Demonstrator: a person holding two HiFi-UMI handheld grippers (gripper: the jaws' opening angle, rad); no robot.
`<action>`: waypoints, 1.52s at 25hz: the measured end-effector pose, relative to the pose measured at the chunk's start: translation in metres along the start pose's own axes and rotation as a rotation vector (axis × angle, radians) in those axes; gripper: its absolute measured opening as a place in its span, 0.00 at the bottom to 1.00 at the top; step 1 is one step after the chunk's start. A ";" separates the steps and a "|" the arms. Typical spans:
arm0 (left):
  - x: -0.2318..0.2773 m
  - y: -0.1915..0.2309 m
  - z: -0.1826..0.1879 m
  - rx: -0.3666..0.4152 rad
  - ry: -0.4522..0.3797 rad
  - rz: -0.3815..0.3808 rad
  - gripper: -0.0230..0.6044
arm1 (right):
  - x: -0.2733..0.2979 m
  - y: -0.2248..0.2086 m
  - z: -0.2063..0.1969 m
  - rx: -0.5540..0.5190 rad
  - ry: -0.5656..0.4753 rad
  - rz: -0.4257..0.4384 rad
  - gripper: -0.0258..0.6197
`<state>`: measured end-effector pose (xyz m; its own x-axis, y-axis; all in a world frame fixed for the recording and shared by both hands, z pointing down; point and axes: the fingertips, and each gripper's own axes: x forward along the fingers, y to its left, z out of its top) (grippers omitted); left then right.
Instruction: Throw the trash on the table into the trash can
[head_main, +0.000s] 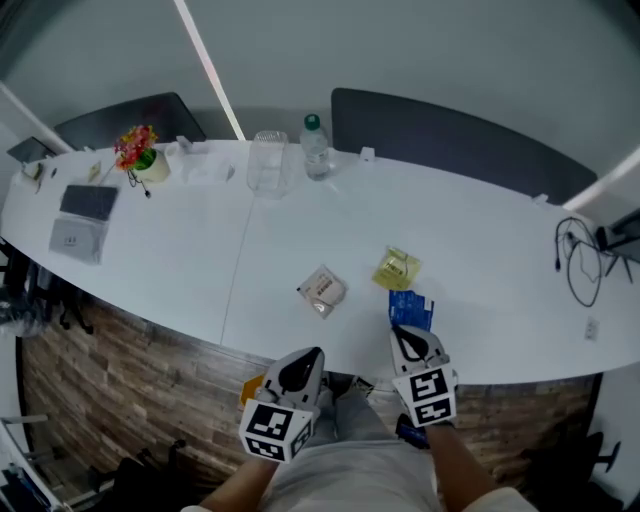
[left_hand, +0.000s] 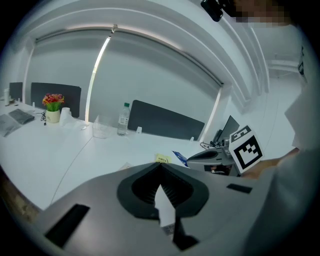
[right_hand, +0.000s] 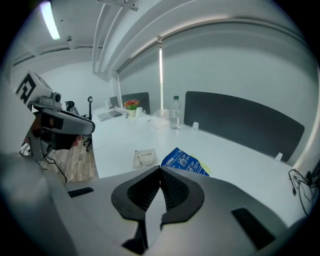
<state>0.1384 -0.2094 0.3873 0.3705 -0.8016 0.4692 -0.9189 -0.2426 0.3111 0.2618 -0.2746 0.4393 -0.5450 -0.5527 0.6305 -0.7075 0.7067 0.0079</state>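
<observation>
**Head view:** Three pieces of trash lay on the white surface (head_main: 180, 260). A crumpled yellow wrapper (head_main: 396, 268) sat with a blue packet (head_main: 410, 308) just nearer, by the near edge, and a pale packet (head_main: 321, 291) lay to their left. The left hand-held gripper (head_main: 313, 353) and the right hand-held gripper (head_main: 402, 331) hung at the near edge, the right one's tip close by the blue packet. At the far side stood a water bottle (head_main: 314, 147), a clear cup (head_main: 267, 163) and a pot of flowers (head_main: 140, 152). Cables (head_main: 580, 255) trailed at far right.

**Left gripper view:** Its jaws met at the tips, gripping nothing, with the yellow wrapper and blue packet beyond them.

**Right gripper view:** Its jaws were pressed together and empty. The blue packet lay just past them and the pale packet to its left.
</observation>
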 end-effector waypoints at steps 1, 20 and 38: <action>-0.006 0.005 0.002 -0.007 -0.011 0.018 0.04 | 0.001 0.007 0.005 -0.013 -0.005 0.017 0.09; -0.144 0.094 -0.027 -0.158 -0.150 0.399 0.04 | 0.036 0.180 0.053 -0.333 -0.037 0.402 0.09; -0.236 0.108 -0.083 -0.306 -0.250 0.666 0.04 | 0.010 0.313 0.032 -0.560 -0.050 0.724 0.09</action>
<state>-0.0373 -0.0007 0.3788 -0.3222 -0.8338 0.4482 -0.8453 0.4666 0.2604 0.0205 -0.0730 0.4238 -0.7984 0.0997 0.5939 0.1289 0.9916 0.0067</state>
